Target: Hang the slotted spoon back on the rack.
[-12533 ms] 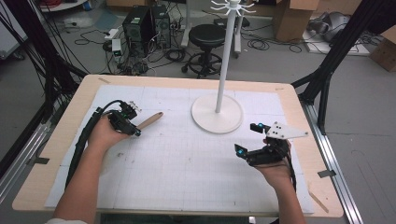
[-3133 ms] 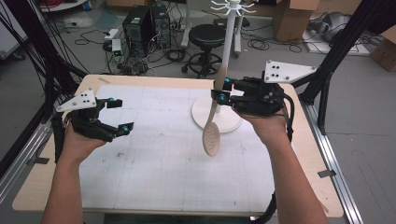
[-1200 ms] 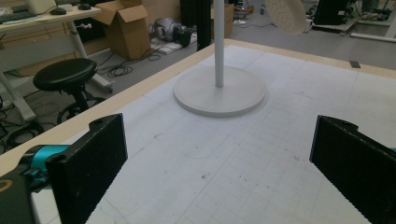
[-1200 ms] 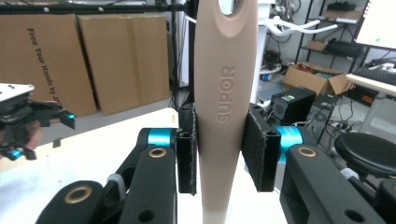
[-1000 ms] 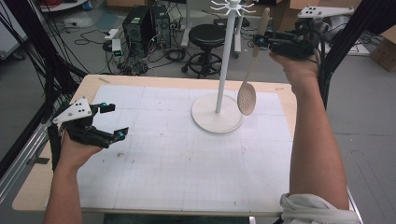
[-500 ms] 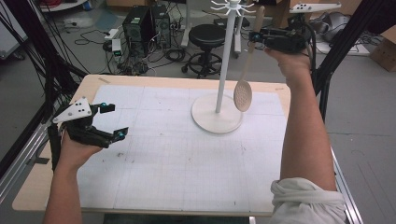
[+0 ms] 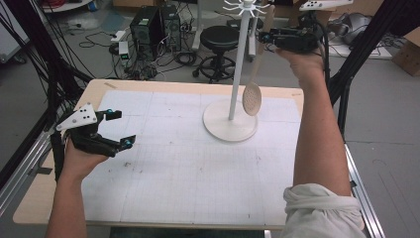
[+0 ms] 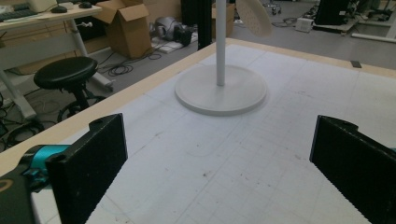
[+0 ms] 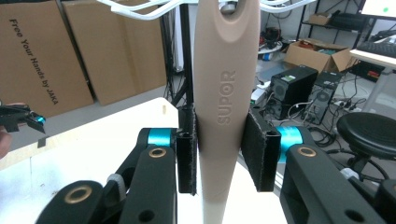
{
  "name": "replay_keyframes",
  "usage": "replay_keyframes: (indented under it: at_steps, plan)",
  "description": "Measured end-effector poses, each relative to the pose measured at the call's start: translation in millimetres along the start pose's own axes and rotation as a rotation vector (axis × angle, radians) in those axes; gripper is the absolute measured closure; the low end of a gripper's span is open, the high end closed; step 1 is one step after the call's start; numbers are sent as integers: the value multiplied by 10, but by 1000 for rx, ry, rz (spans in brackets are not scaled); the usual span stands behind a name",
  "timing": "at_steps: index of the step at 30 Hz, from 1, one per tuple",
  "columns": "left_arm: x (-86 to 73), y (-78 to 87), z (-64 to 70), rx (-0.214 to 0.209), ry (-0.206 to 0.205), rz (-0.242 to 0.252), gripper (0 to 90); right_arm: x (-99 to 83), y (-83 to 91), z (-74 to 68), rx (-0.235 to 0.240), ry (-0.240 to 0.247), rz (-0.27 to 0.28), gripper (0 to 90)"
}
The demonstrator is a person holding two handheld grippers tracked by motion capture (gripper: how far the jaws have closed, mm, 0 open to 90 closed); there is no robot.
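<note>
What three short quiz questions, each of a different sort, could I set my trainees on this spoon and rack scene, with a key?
1. True or false: the right gripper has its jaws shut on the handle of the spoon.
2. Multiple choice: the left gripper is A) open with nothing between its jaws, B) shut on the spoon, C) shut on the rack's pole.
3. Fill in the missing word: the spoon's bowl hangs beside the pole of the white ____.

Key: 1 true. 2 A. 3 rack.
</note>
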State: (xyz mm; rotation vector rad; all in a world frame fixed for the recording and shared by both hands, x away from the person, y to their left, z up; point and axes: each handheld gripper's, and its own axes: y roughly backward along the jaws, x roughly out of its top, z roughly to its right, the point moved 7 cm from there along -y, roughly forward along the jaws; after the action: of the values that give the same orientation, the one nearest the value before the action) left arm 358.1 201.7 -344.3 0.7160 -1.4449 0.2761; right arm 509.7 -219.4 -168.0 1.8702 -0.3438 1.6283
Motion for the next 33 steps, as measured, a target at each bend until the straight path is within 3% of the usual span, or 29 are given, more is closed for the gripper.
replay_keyframes:
  at_steps: [11, 23, 25, 30, 33]
  plan:
    - [5, 13, 0, -1, 2, 6, 46, -22, -120, -46, 15, 4, -23, 689]
    - [1, 10, -1, -1, 1, 4, 46, -57, -173, -4, 2, -16, -42, 683]
    - [2, 9, 1, -3, -1, 3, 46, -59, -179, -1, 6, -22, -37, 655]
    - [3, 14, -1, 0, 0, 5, 46, -59, -149, 25, -66, -18, -24, 507]
    - [4, 12, 2, 0, 1, 5, 46, -80, -98, 36, -76, -34, -11, 488]
